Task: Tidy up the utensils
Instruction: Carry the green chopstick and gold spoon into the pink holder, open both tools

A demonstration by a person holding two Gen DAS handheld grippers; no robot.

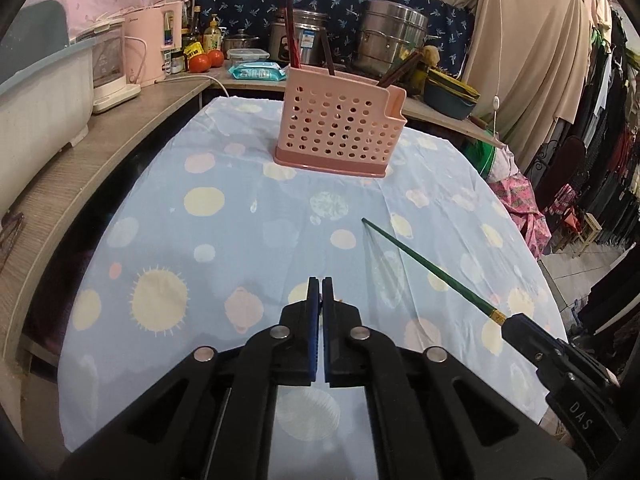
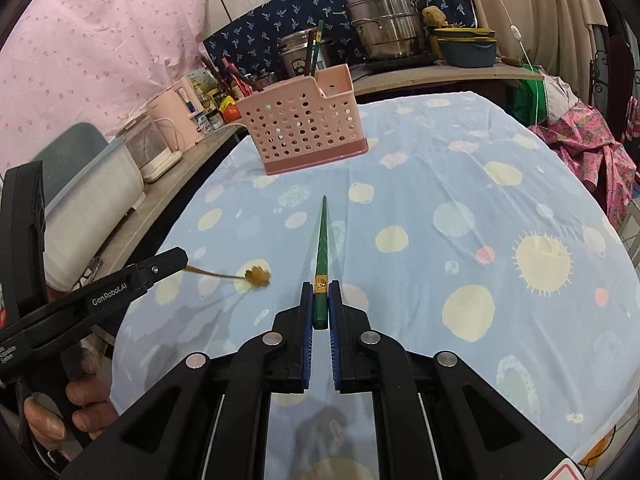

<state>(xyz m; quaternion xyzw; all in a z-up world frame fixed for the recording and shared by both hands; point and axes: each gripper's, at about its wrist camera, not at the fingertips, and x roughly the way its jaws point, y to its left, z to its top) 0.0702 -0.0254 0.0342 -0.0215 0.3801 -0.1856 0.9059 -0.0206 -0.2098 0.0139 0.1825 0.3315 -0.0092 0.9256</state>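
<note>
Clamped in my right gripper [image 2: 320, 304], a green chopstick [image 2: 321, 248] points toward the pink holder [image 2: 304, 128]; my left gripper [image 1: 321, 292] pinches a small golden utensil [image 2: 256, 276].

Pastel cloth, pink holder, green chopstick

The tablecloth [image 1: 224, 240] was pale blue with cream and pink dots; the perforated utensil holder [image 1: 340, 128] was pink; the chopstick [image 2: 321, 248] was dark green, gold-banded.

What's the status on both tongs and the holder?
Right tongs shut on green chopstick, tip forward. Left tongs shut on small gold leaf-ended utensil. Pink holder ahead on tablecloth, path clear.
</note>
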